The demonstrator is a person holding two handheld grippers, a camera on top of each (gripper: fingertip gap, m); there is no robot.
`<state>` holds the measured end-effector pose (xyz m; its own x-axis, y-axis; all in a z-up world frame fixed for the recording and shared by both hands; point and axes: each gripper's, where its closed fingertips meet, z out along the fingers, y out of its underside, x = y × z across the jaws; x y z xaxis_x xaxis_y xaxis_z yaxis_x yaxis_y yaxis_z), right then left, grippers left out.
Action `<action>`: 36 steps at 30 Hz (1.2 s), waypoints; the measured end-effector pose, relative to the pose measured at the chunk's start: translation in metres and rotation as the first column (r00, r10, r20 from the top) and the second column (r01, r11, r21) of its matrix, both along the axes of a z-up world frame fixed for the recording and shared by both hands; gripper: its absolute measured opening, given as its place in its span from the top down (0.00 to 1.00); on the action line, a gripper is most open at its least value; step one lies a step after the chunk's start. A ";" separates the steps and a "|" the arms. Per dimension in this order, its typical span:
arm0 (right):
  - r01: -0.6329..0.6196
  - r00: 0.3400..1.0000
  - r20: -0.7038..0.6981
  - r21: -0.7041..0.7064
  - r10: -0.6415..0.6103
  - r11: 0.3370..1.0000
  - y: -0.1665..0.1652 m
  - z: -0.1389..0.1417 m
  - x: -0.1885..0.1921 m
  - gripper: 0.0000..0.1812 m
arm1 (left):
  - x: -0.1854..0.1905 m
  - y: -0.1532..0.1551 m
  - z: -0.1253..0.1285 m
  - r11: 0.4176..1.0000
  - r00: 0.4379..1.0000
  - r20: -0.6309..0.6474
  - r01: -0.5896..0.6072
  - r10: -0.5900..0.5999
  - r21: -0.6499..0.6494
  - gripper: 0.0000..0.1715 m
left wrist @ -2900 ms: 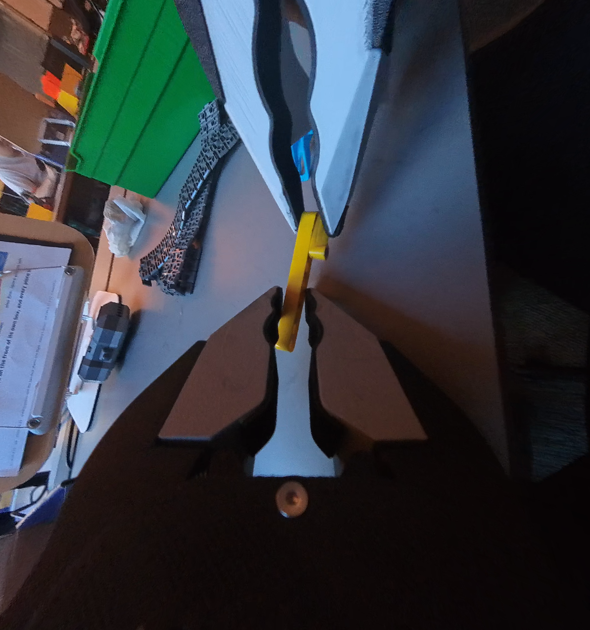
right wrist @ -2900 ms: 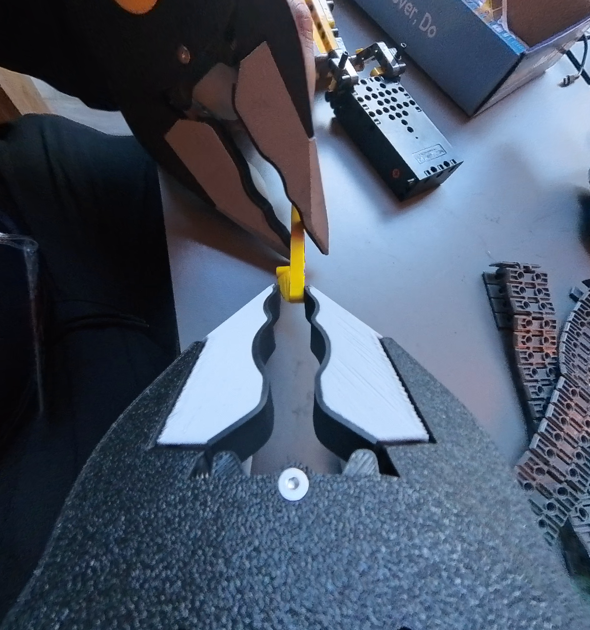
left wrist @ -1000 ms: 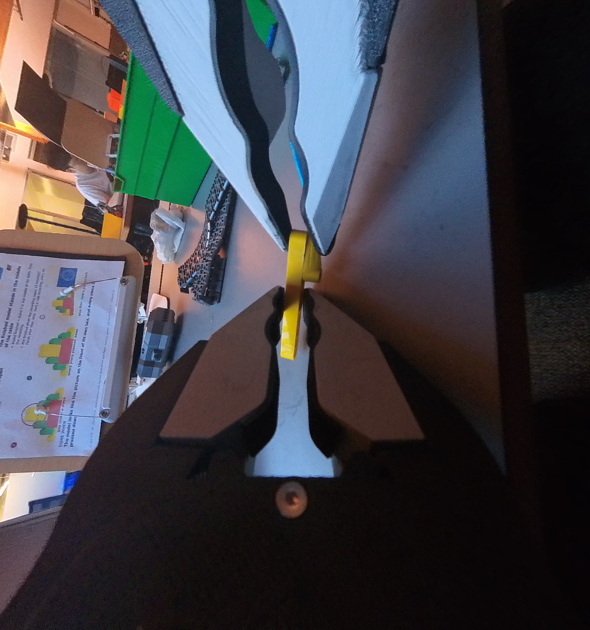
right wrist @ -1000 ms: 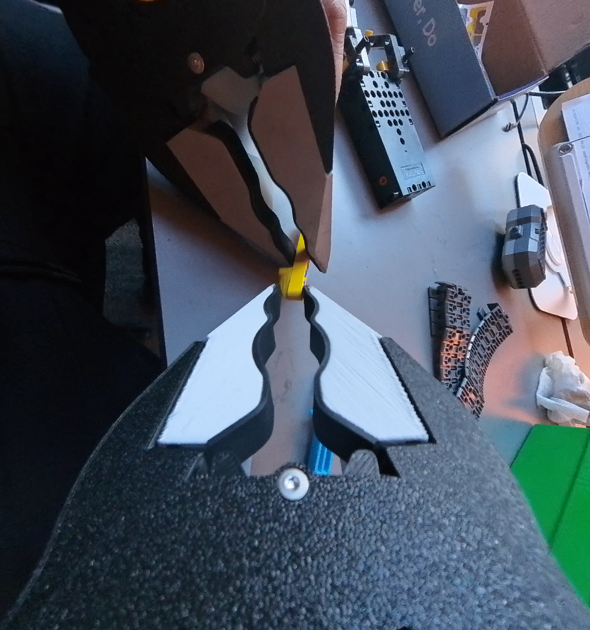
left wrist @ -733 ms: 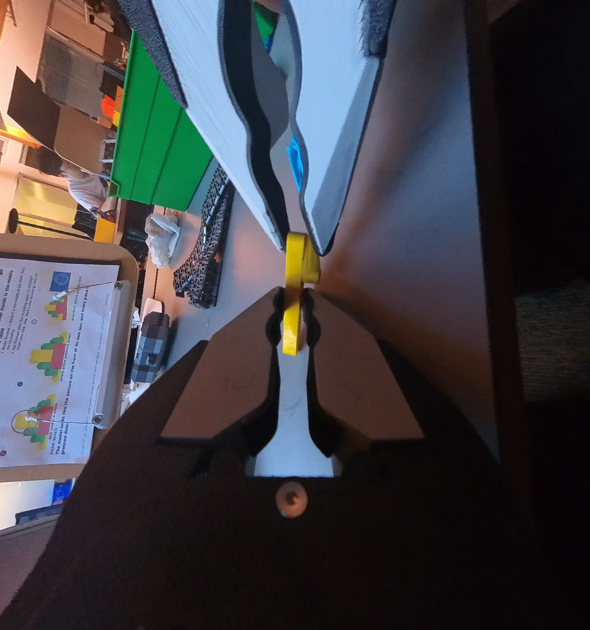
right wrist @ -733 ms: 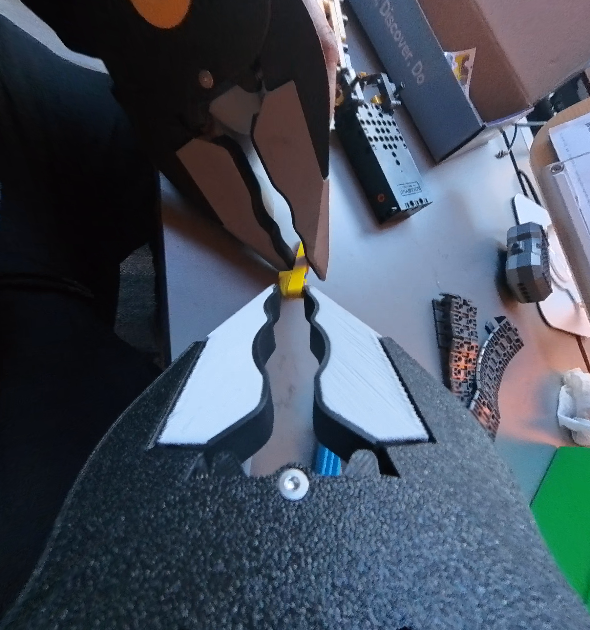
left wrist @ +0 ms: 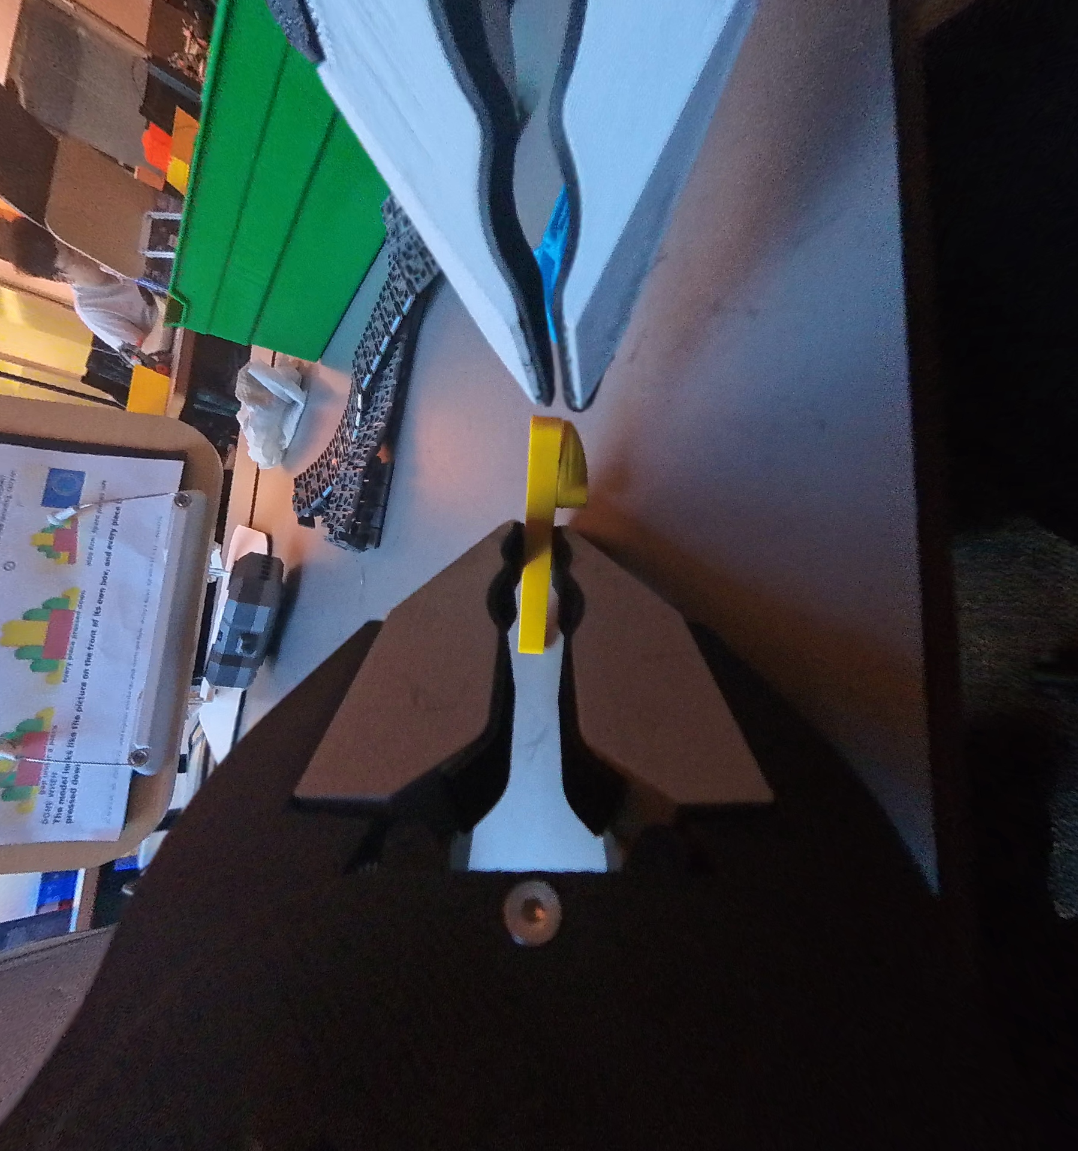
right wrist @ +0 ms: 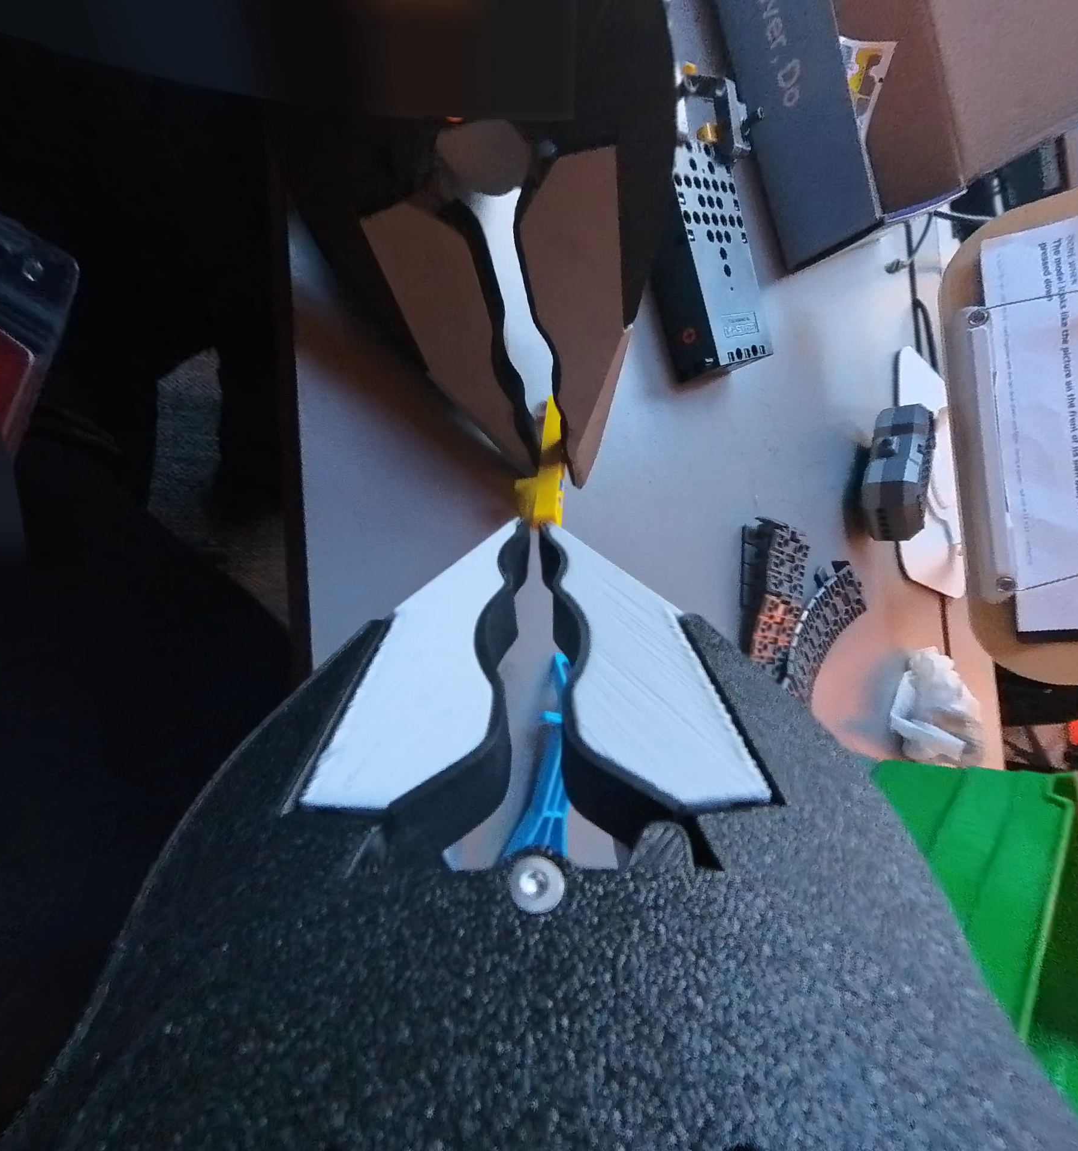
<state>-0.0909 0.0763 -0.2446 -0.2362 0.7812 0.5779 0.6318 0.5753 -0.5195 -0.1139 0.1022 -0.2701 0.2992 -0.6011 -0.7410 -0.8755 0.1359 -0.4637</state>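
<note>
A yellow plastic piece (left wrist: 539,548) is sitting pinched between the brown fingers of the left gripper (left wrist: 538,529), held above the grey table (left wrist: 742,374). The white-fingered right gripper (right wrist: 533,528) is facing it tip to tip, fingers pressed nearly together and just short of the piece, gripping nothing. Dark track links (right wrist: 798,598) are lying nearby.

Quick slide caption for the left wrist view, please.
Left gripper clamps a yellow piece above the table; right gripper, jaws shut, faces its tip across a small gap.
</note>
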 end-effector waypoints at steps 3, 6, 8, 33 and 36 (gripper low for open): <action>0.044 0.999 -0.001 -0.014 -0.044 0.999 0.004 -0.003 0.000 0.95 | 0.000 -0.001 0.000 1.000 1.000 0.018 0.002 -0.002 -0.016 0.96; 0.057 0.998 0.011 -0.013 -0.057 0.998 0.006 -0.007 0.002 0.96 | 0.002 -0.003 0.000 1.000 1.000 0.004 0.014 -0.014 -0.006 0.96; 0.041 0.999 0.010 0.008 -0.041 0.999 0.004 -0.007 0.001 0.99 | 0.002 -0.003 0.000 1.000 1.000 -0.014 0.018 -0.017 0.006 0.96; -0.010 0.995 0.100 0.073 0.002 0.997 0.005 -0.008 0.000 1.00 | 0.000 -0.002 0.000 1.000 1.000 -0.015 0.004 -0.004 0.006 0.96; -0.005 0.995 0.097 0.077 -0.003 0.997 0.005 -0.007 0.000 1.00 | -0.001 -0.002 0.000 1.000 1.000 -0.008 0.002 -0.002 -0.002 0.96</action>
<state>-0.0913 0.0817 -0.2515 -0.2946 0.7347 0.6110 0.6763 0.6120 -0.4099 -0.1144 0.0999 -0.2703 0.2920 -0.6028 -0.7426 -0.8790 0.1368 -0.4567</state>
